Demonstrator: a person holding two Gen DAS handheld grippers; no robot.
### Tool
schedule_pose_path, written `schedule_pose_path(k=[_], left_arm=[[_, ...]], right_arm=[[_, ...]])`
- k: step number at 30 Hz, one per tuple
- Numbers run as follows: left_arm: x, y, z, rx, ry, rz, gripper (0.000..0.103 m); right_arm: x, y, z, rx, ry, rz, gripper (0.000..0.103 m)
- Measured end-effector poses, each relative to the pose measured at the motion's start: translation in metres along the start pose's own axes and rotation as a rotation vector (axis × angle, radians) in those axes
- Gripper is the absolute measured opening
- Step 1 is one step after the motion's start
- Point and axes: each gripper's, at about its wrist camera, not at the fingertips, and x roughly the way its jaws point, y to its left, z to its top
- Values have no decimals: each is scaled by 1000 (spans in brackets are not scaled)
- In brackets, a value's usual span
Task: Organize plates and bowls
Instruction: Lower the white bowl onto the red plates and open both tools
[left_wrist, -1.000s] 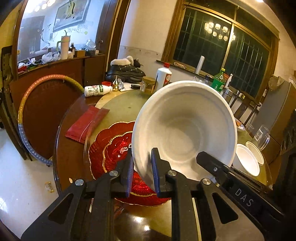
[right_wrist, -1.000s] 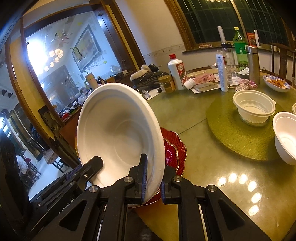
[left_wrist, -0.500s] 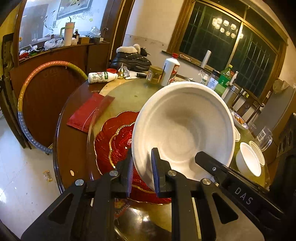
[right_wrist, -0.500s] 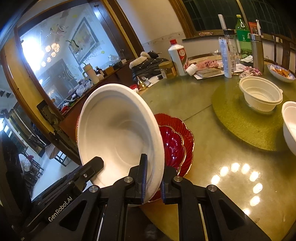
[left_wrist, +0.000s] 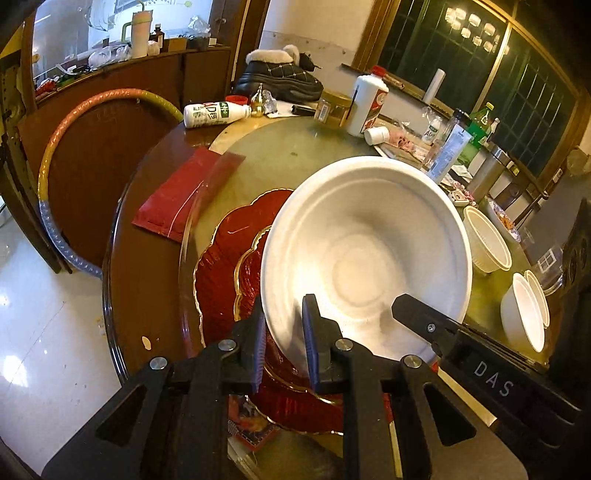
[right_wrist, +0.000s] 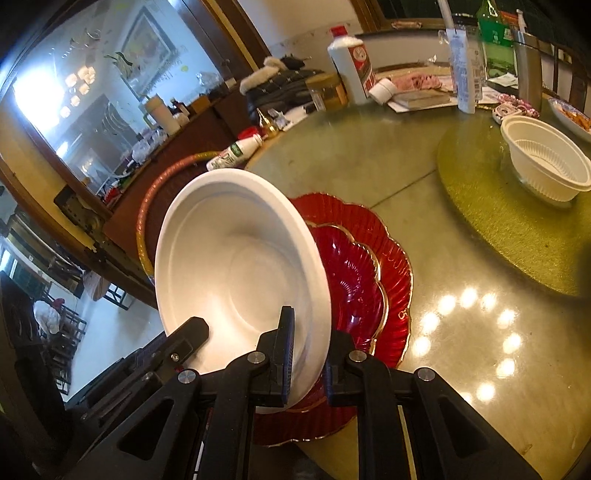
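Observation:
A large white bowl is held tilted above two stacked red scalloped plates on the round table. My left gripper is shut on its near left rim. My right gripper is shut on the opposite rim of the same bowl, with the red plates just beyond it. The right gripper's black finger shows inside the bowl in the left wrist view. The smaller red plate lies inside the larger one.
A ribbed white bowl stands on the green turntable. Two nested white bowls sit at the right. Bottles, a jar and papers crowd the far side. A red envelope lies left, near the table edge.
Both grippers have lowered the bowl toward the red plates and tilted it flatter. More of the table shows beyond it.

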Motion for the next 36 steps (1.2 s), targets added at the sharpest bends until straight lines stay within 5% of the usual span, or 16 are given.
schedule_pose_path(k=[15,19,23,27,30,36], left_arm=[[15,8,5,-38,55,13,16],[14,18,7,-108,54,-7,17],[4,26,11,-162,4,13,38],[-25,35,16,-240,-142,35,68],[-46,36,18,-270,-258,40,81],[-70,20,18,-215,-413,26,84]], right_arm=[[23,5,9,-13,82,-55,17],[24,9,12,-22,69,-78,44],[17,14,13,-49,31,-107,51],[0,18,15,-74,-61,-155,57],[-21,17,16,-75,-164,-152,66],[-58,18,11,-92,-338,-90,86]])
